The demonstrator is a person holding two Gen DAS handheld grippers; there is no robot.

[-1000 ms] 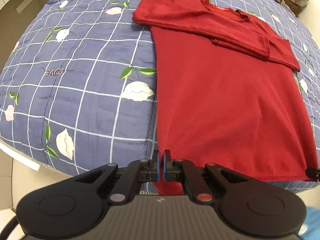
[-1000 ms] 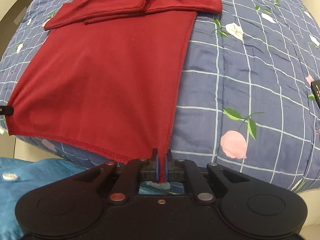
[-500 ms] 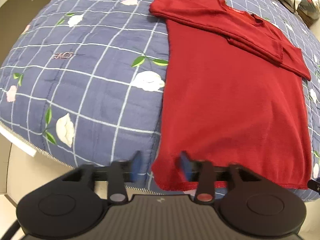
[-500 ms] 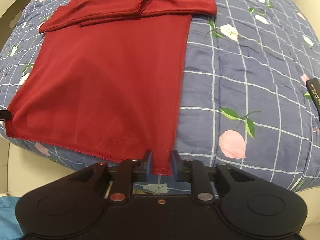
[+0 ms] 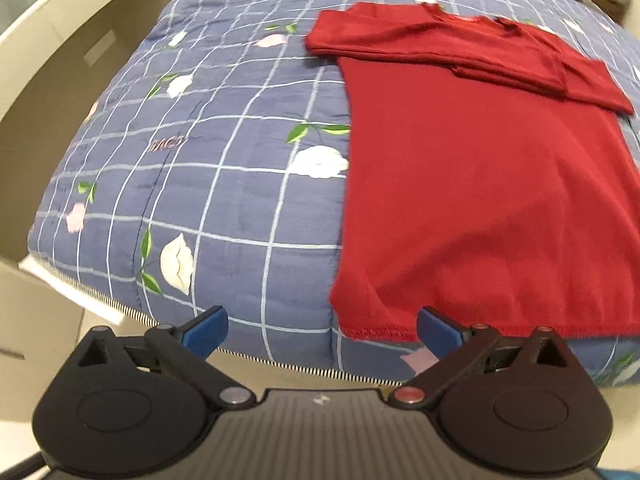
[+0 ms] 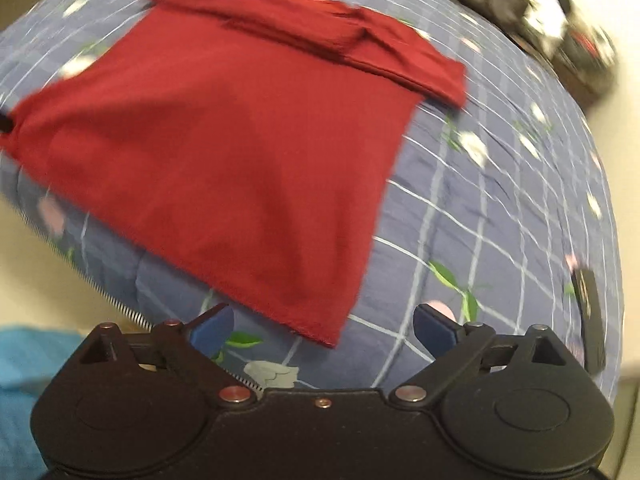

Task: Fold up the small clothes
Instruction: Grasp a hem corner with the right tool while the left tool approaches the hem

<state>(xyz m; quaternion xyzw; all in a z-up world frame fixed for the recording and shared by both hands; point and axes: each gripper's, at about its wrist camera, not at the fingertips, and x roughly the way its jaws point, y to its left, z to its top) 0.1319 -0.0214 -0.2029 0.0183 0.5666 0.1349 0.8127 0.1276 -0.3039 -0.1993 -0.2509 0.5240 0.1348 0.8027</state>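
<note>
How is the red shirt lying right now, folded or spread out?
Partly folded. The red shirt lies flat on the quilt, both sleeves folded across the chest, body spread to the hem, neither open gripper gripping it.

Right-wrist view motion-smeared — dark clutter (image 6: 560, 24) beyond the quilt (image 6: 500, 208) unreadable, red top (image 5: 500, 184) cut off right.

the blue checked floral quilt (image 5: 224, 184) is left bare over a wide stretch to the left of the red knitted long-sleeved top (image 5: 480, 184), and no object is seen there in the left wrist view. in the right wrist view a second bare stretch is found to the right of the top, where a flat black rectangular object (image 6: 590, 312) lies near the quilt's right edge. a dark heap of blurred items (image 6: 552, 28) is set at the far right corner. beyond the near quilt edge, pale floor (image 5: 36, 320) lies open.
</note>
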